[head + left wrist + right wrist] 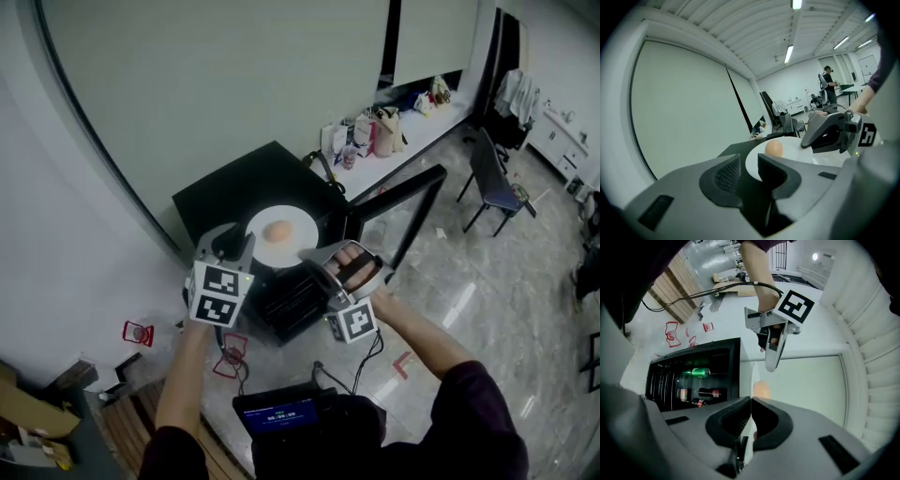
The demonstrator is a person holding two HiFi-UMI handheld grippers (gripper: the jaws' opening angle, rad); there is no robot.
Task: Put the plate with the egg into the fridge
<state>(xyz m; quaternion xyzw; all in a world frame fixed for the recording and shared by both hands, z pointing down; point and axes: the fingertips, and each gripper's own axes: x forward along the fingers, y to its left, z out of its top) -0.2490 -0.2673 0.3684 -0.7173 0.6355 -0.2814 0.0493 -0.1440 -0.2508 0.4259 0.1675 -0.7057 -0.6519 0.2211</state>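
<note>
One rim pinch from the right gripper (315, 255) steadies plate (296, 246) and egg (277, 232) above the fridge (220, 202) front edge; left gripper (236, 242) gapes, empty.

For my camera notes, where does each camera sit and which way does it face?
Head view: on the head, steeply down at fridge, plate and egg; forearms and hand-held grippers, left, right, show.
Left gripper view: on the left hand-held gripper, along its open jaws across the plate; the right one shows.
Right gripper view: on the right hand-held gripper, shut on the plate, toward the open fridge; the left hand shows.
All share the egg.
</note>
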